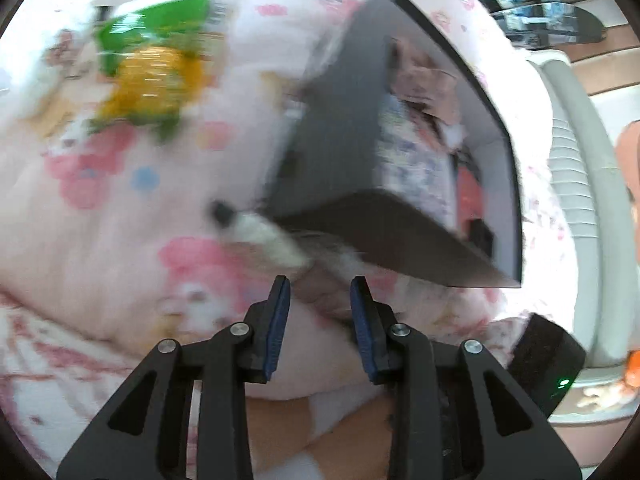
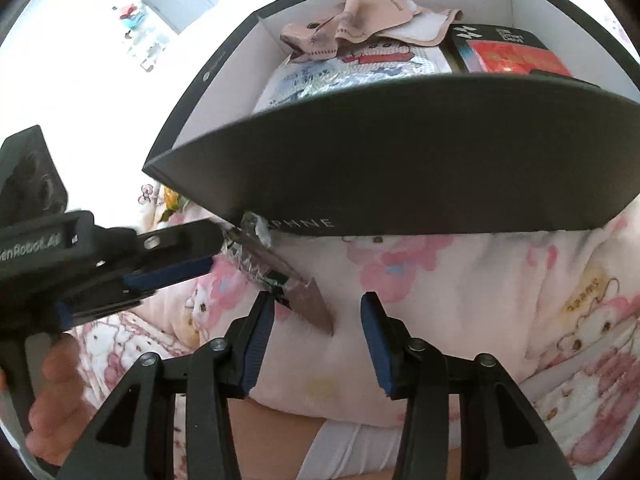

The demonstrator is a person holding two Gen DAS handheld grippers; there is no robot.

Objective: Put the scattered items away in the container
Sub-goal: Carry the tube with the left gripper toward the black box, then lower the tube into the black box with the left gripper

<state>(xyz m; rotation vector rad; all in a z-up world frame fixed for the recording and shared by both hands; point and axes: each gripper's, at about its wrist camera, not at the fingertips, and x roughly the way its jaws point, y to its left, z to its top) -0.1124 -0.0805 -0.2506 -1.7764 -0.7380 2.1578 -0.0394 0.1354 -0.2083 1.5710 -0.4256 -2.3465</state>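
Note:
A black box (image 2: 400,168) stands on a pink flowered bedspread (image 2: 440,300), with several items inside. A long brown and silver packet (image 2: 296,292) lies on the bedspread against the box's front wall. My left gripper (image 2: 214,250) reaches in from the left with the packet's silver end at its fingertips. In the blurred left wrist view the packet (image 1: 320,300) runs between the parted fingers of the left gripper (image 1: 320,280), and I see no squeeze on it. My right gripper (image 2: 317,296) is open, and the packet's brown tip sits just inside its left finger.
A green and yellow packet (image 1: 152,68) lies on the bedspread left of the box (image 1: 340,120). Inside the box are a beige cloth piece (image 2: 360,20), a patterned pack (image 2: 340,76) and a red and black carton (image 2: 516,56). A white ribbed object (image 1: 576,200) stands beyond the bed's edge.

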